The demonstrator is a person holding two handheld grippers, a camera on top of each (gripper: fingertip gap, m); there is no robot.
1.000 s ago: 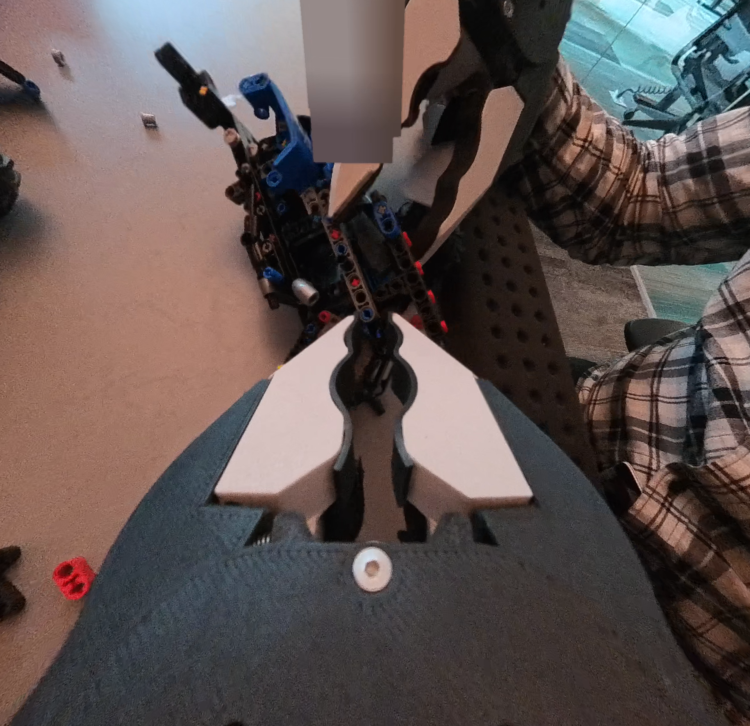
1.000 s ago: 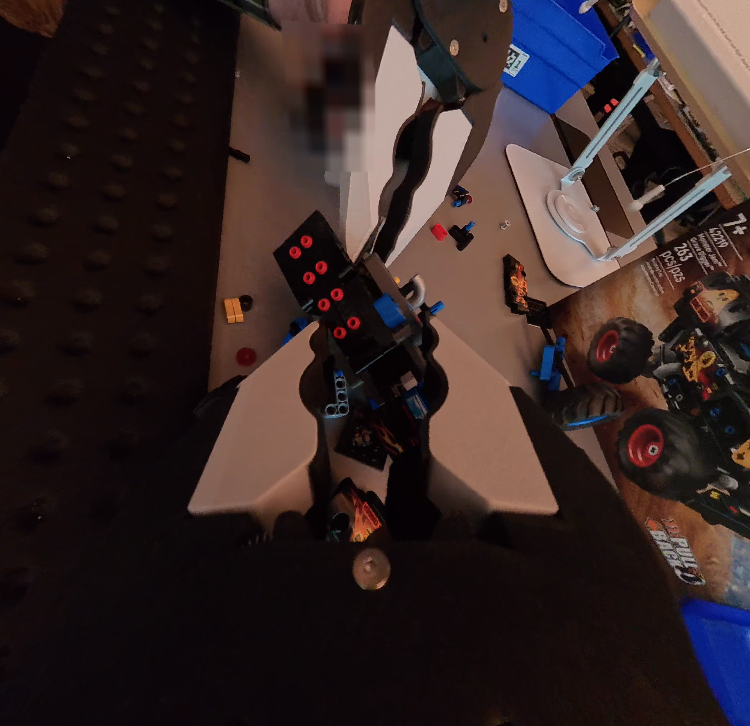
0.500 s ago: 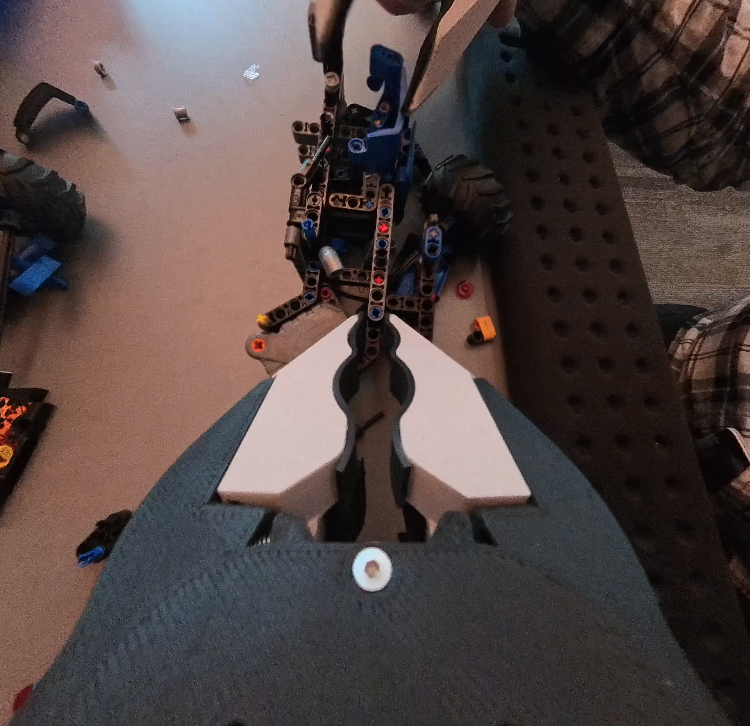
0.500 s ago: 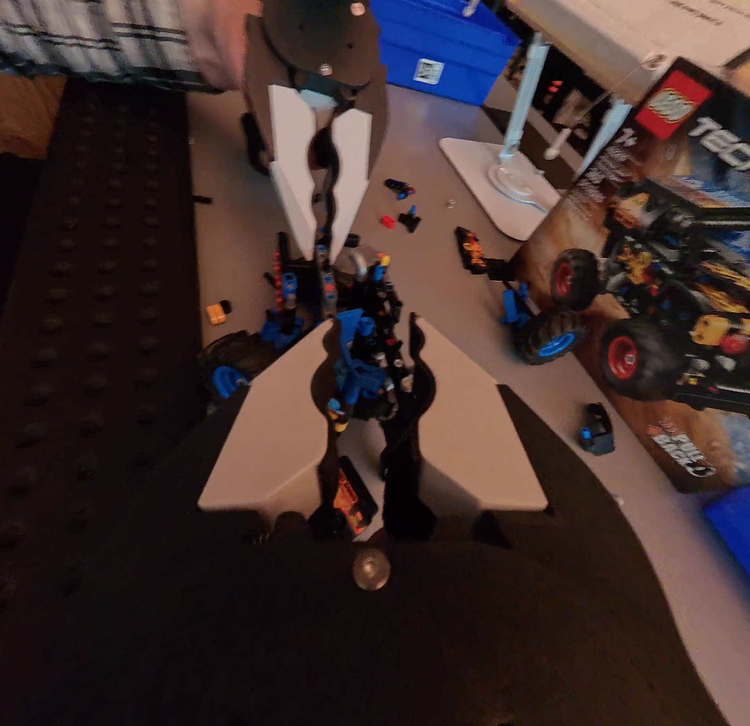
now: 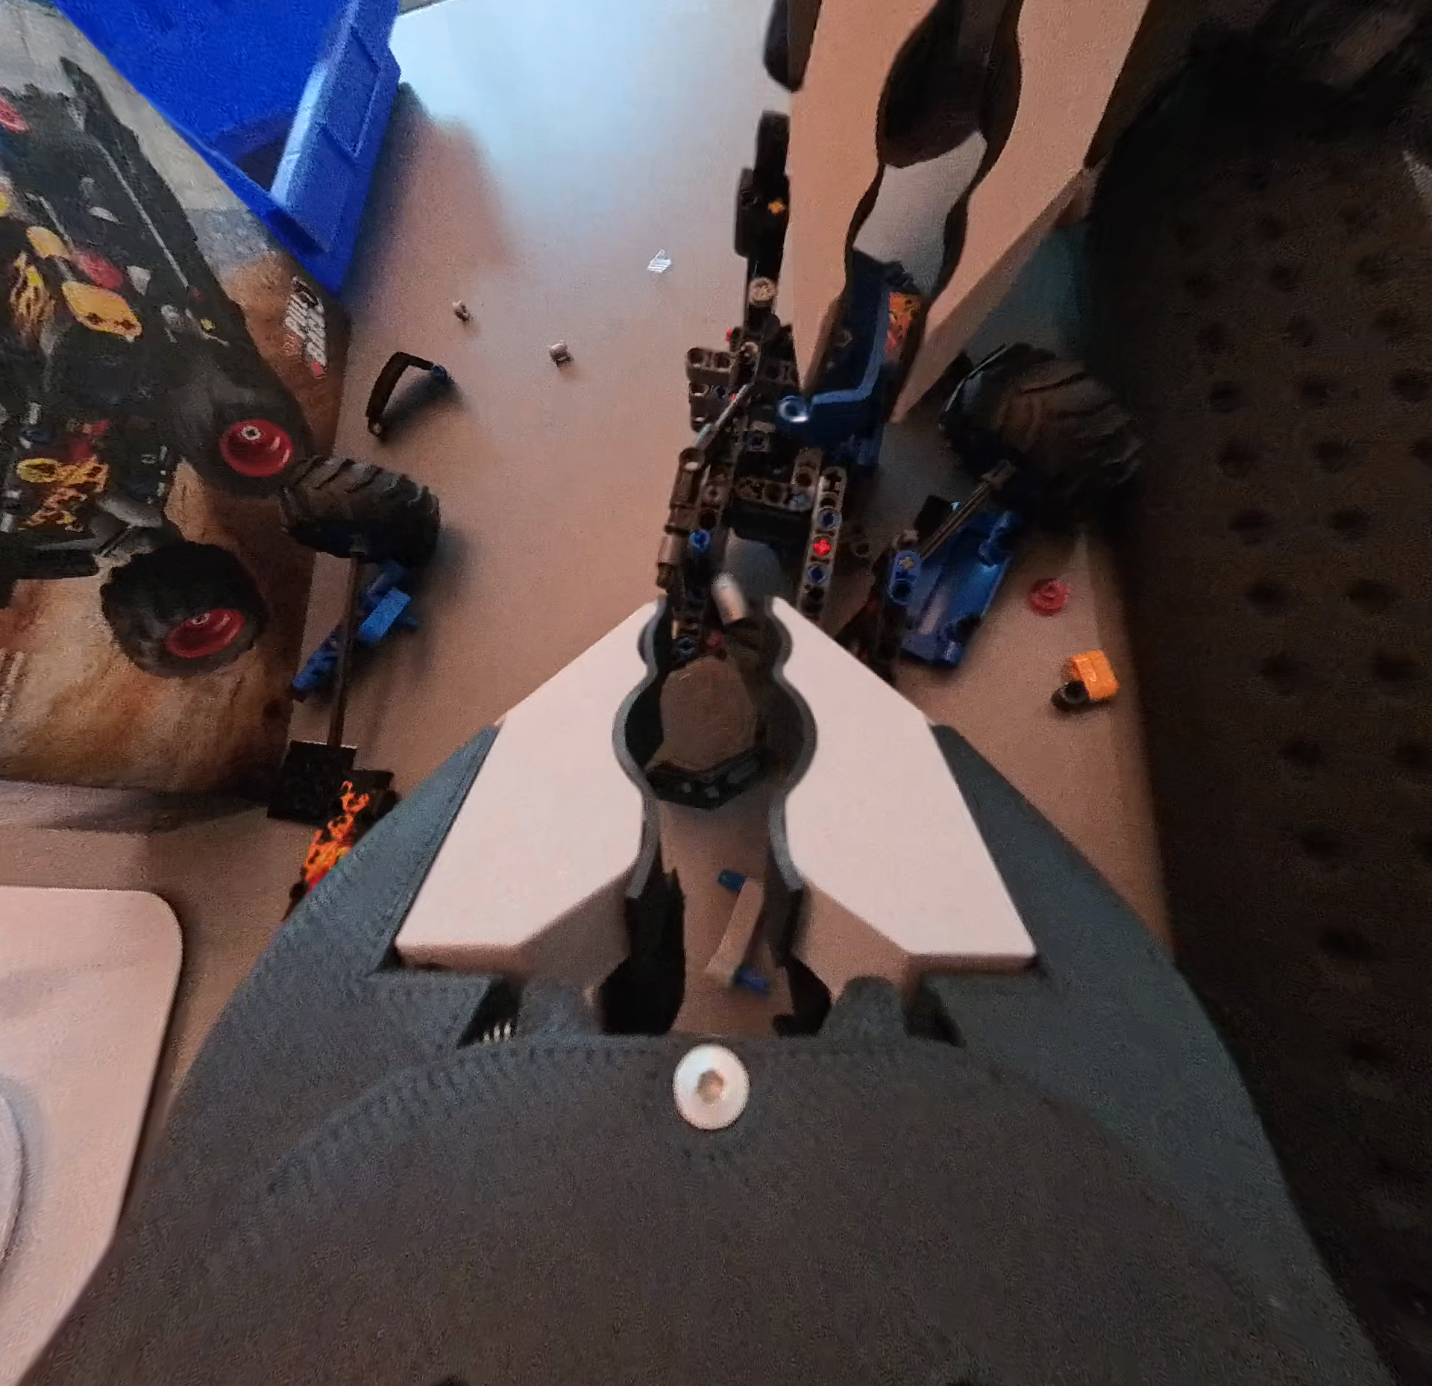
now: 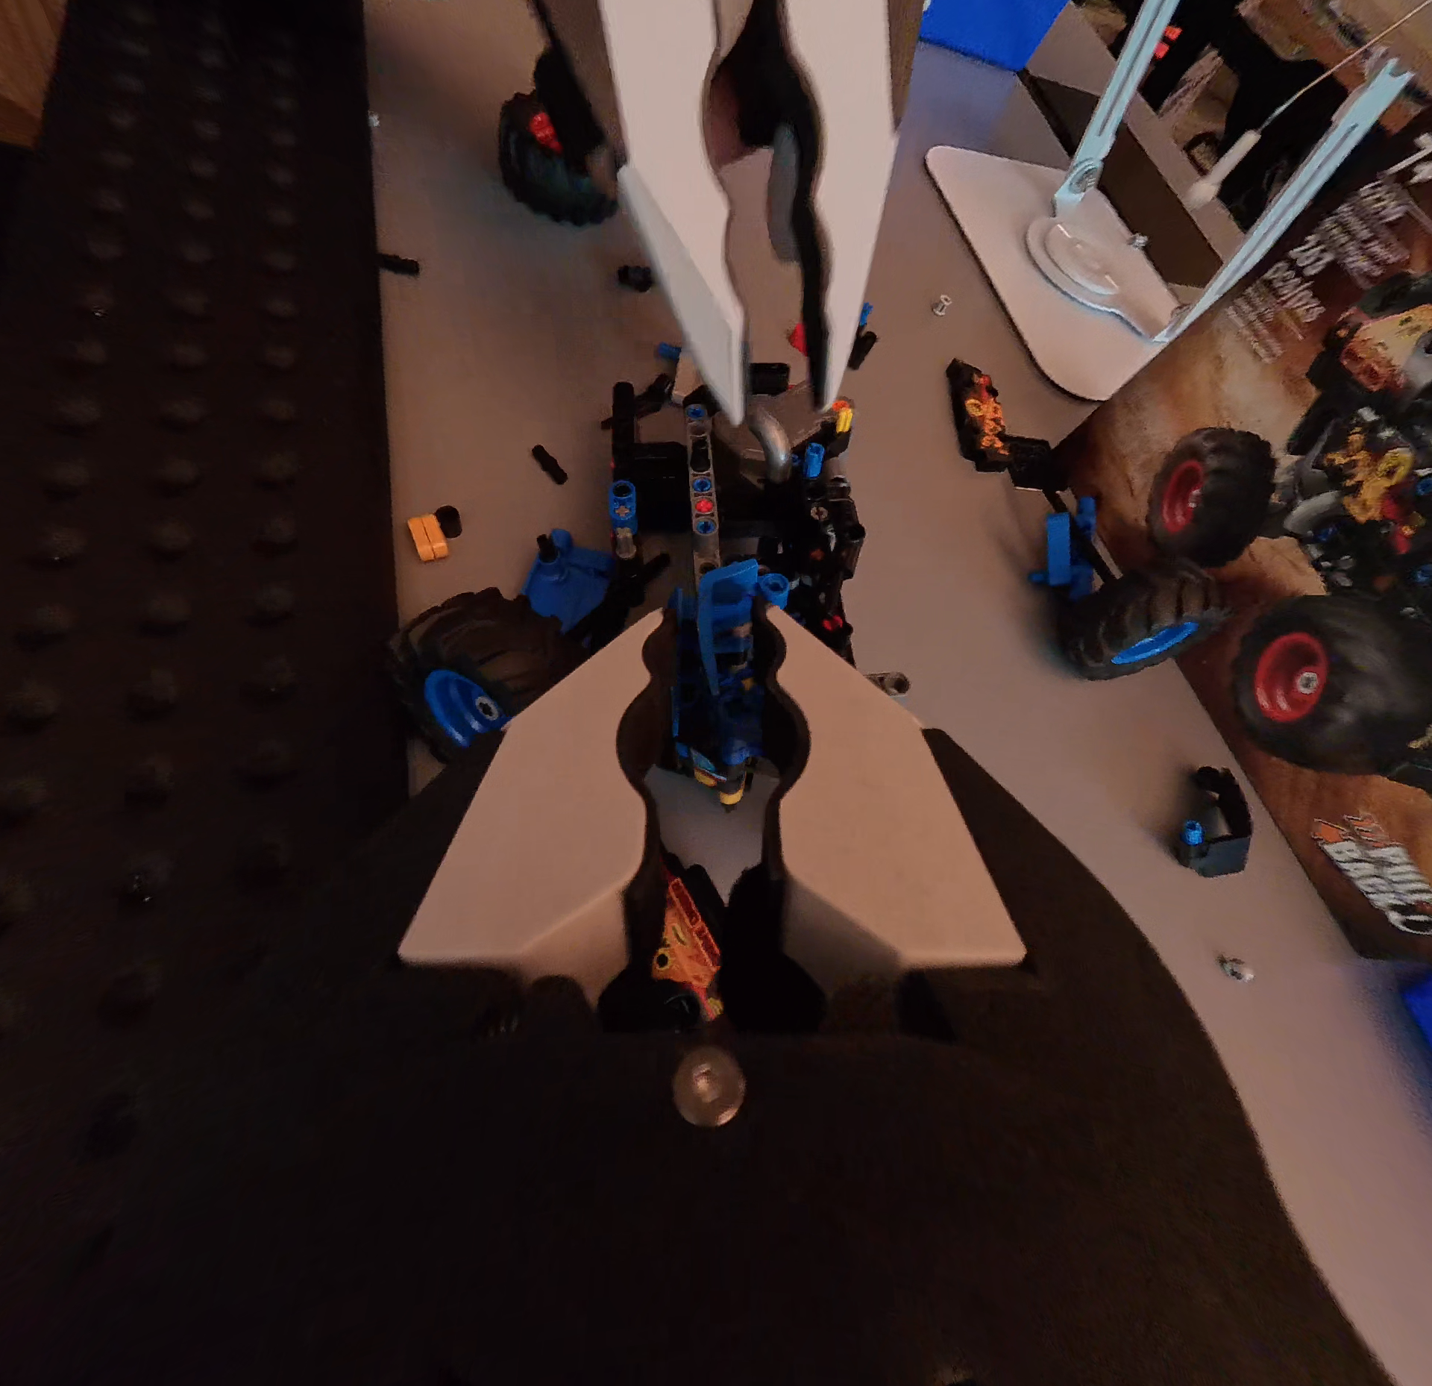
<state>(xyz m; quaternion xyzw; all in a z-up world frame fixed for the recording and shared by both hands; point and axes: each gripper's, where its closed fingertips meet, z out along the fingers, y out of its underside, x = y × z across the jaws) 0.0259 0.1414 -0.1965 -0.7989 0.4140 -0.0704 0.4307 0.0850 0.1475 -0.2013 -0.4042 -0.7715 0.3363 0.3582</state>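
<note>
Your left gripper (image 5: 717,620) and right gripper (image 6: 717,620) face each other, each pinching one end of the black-and-blue toy-brick truck frame (image 5: 763,488) above the grey table (image 5: 558,147), jaws narrowed onto it. At 3 o'clock in the left wrist view lie a loose knobbly black tyre (image 5: 1038,426) and a small orange brick (image 5: 1089,674). At 11 o'clock, an open blue plastic bin (image 5: 256,85); its contents cannot be seen.

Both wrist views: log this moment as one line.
left gripper: shut on toy truck chassis | right gripper: shut on chassis blue end | loose tyre beside | table
</note>
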